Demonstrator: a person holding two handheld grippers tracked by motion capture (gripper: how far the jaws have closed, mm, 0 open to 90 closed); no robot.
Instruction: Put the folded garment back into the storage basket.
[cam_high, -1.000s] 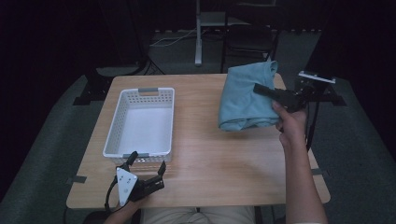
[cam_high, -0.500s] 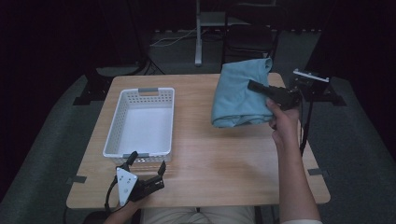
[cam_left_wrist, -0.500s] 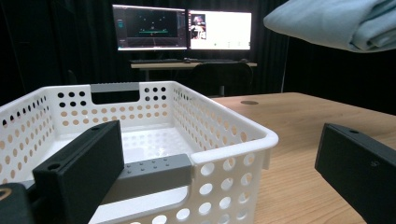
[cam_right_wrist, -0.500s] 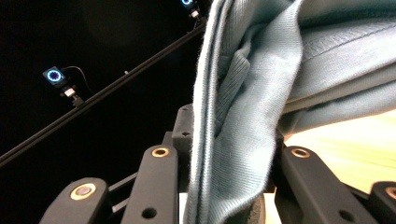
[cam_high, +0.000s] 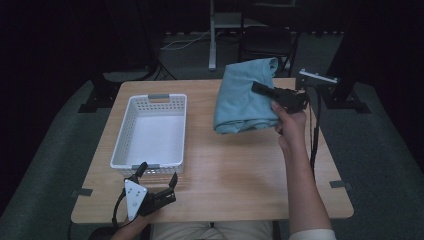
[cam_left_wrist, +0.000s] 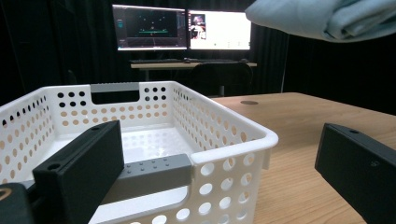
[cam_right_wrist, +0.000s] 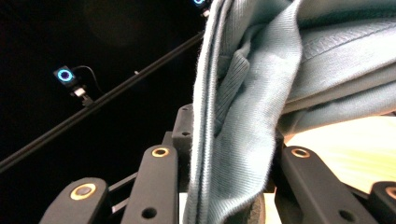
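Note:
A folded teal cloth (cam_high: 240, 100) hangs above the far right part of the wooden table (cam_high: 240, 170), lifted clear of it. My right gripper (cam_high: 262, 92) is shut on the cloth's right edge, one jaw lying across the top of the fabric. In the right gripper view the cloth (cam_right_wrist: 261, 116) is bunched between the two black jaws of that gripper (cam_right_wrist: 229, 186). A white perforated basket (cam_high: 148, 99) stands empty at the table's left. My left gripper (cam_high: 158, 173) rests at the front left, just before the basket, open with nothing between its fingers (cam_left_wrist: 217, 135). The cloth (cam_left_wrist: 327, 18) shows high at right there.
A grey bracket on a stand (cam_high: 317, 77) sits at the table's far right corner, with a cable running down beside the right forearm. A chair (cam_high: 265, 45) stands behind the table. Two lit monitors (cam_left_wrist: 182, 30) stand on a desk beyond the basket (cam_left_wrist: 233, 140).
My right gripper has carried the teal cloth leftward, toward the table's middle, and slightly up. The left gripper and the basket have stayed where they were.

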